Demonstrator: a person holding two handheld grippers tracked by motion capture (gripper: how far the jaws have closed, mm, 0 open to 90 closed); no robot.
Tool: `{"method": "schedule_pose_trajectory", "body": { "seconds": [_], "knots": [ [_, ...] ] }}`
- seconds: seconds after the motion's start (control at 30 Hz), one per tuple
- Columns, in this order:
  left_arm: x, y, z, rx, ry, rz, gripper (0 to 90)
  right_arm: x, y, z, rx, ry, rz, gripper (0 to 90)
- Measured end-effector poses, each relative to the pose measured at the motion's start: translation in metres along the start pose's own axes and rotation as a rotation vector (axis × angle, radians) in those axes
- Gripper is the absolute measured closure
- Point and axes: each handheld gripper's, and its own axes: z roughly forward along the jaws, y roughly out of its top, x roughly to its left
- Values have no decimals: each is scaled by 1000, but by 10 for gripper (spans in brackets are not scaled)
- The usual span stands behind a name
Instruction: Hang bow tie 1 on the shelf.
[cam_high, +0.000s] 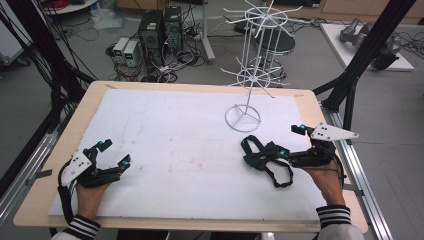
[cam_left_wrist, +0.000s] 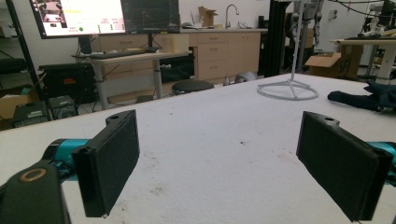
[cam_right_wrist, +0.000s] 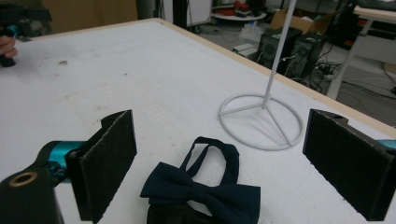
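Observation:
A dark navy bow tie (cam_high: 261, 157) with its black strap looped lies flat on the white table cover, right of centre. My right gripper (cam_high: 291, 140) is open just to the right of it, and its nearer jaw reaches the tie's edge. In the right gripper view the bow tie (cam_right_wrist: 201, 191) lies low between the two spread jaws of that gripper (cam_right_wrist: 223, 140), unheld. A white wire display rack (cam_high: 252, 60) stands behind the tie on a ring base (cam_right_wrist: 261, 122). My left gripper (cam_high: 115, 153) rests open at the near left with nothing between its pads (cam_left_wrist: 219, 140).
The white cover (cam_high: 175, 150) lies on a wooden table (cam_high: 95, 92). In the left gripper view the rack's base (cam_left_wrist: 288, 91) and the bow tie (cam_left_wrist: 359, 100) sit far to the right. Computers and cables (cam_high: 160, 35) are on the floor beyond the table.

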Motion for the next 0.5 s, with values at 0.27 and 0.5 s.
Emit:
{"method": "schedule_pose_trajectory", "body": {
  "seconds": [0.27,0.5],
  "knots": [
    [0,0,0,0,-1,3,137,-2,14,8,58,43,-52,90],
    [0,0,0,1,-1,3,137,-9,20,15,130,79,-97,90]
  ]
}}
